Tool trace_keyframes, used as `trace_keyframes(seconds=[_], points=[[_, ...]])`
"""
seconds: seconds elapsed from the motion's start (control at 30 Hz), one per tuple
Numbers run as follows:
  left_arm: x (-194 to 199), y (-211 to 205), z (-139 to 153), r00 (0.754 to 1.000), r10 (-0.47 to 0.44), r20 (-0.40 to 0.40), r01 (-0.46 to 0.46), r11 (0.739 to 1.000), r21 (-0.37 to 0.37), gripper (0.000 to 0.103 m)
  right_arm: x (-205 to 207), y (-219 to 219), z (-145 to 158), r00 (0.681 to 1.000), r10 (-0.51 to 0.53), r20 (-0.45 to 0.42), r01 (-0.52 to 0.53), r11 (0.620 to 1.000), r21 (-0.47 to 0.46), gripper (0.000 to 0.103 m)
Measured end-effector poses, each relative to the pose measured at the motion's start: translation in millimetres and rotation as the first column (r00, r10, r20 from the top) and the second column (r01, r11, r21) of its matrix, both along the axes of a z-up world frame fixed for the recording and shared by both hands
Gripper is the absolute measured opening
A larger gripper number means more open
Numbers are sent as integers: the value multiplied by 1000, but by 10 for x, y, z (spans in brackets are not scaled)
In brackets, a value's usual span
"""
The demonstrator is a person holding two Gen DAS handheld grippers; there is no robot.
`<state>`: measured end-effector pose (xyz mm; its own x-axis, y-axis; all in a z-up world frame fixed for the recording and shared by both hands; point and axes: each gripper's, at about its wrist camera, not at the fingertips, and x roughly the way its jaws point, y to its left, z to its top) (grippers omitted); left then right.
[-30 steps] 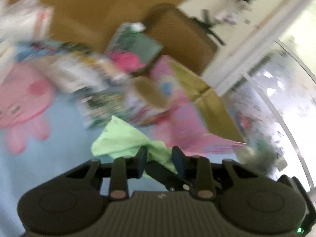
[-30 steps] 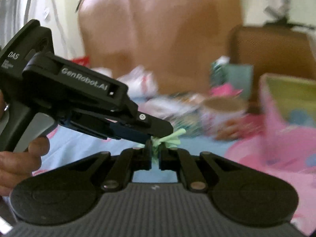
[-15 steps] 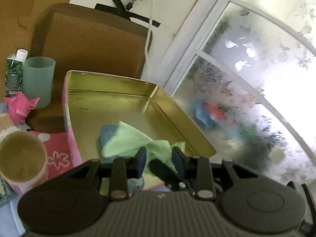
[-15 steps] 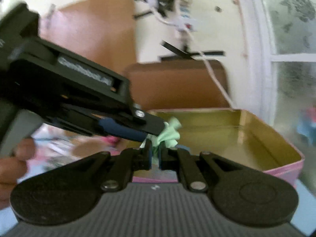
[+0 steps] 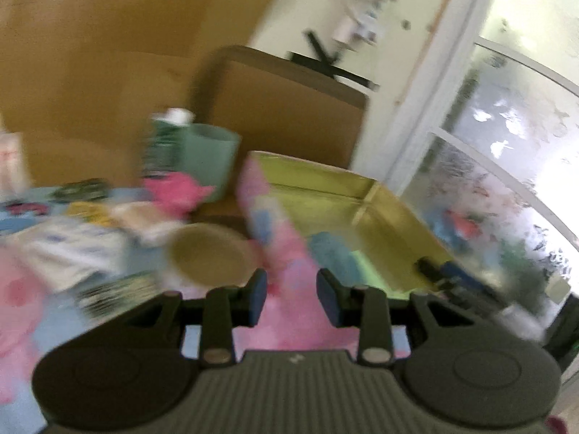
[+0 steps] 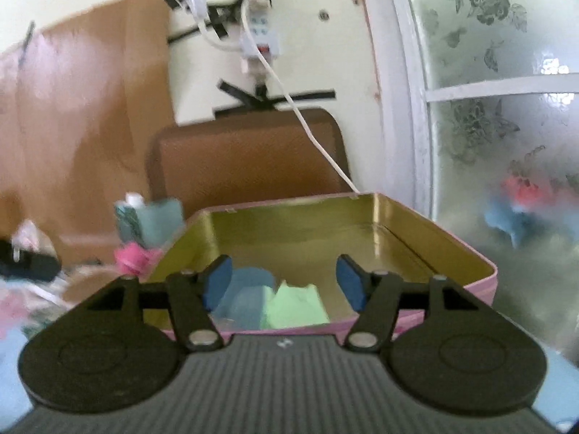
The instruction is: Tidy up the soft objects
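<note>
Over my left gripper (image 5: 291,298) everything is smeared with blur; its blue pads stand a small way apart with nothing pinched between them, which is as far together as these tongs come. Past them I see the pink outer wall of the tin box (image 5: 275,224), gold inside, with the blue cloth (image 5: 331,249) and a strip of the green cloth (image 5: 369,271) lying on its floor. My right gripper (image 5: 439,271) reaches in over the tin from the right side. A tan paper cup (image 5: 211,255) sits just left of the tin, and a teal cup (image 5: 208,159) stands farther back. Over my right gripper (image 6: 284,284) the picture is sharper: its jaws are opening, the pads wide apart and touching nothing. Between them, down in the near end of the tin box (image 6: 466,249), the green cloth (image 6: 295,307) lies folded against the blue cloth (image 6: 246,296) on its left.
</note>
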<state>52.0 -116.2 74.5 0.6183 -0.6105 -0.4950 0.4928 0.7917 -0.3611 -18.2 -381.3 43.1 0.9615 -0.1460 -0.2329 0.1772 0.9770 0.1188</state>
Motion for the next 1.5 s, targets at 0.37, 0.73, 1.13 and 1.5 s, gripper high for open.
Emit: trace_keyframes(seconds=[0.37, 0.73, 1.13, 1.5], points=[[-1346, 2441, 385, 903, 348, 250, -412, 866, 282, 38, -182, 1050, 230, 952, 303, 44, -303, 953, -7, 86], [-2545, 3609, 315, 681, 660, 318, -722, 531, 444, 43, 175, 2061, -44, 835, 528, -151, -537, 843, -23, 87], [-1138, 2312, -378, 890, 451, 58, -433, 879, -199, 79, 749, 2079, -259, 829, 440, -346, -484, 874, -46, 87], [-523, 1796, -687, 864, 493, 104, -501, 861, 83, 94, 1081, 2262, -384, 802, 438, -405, -490, 871, -29, 88]])
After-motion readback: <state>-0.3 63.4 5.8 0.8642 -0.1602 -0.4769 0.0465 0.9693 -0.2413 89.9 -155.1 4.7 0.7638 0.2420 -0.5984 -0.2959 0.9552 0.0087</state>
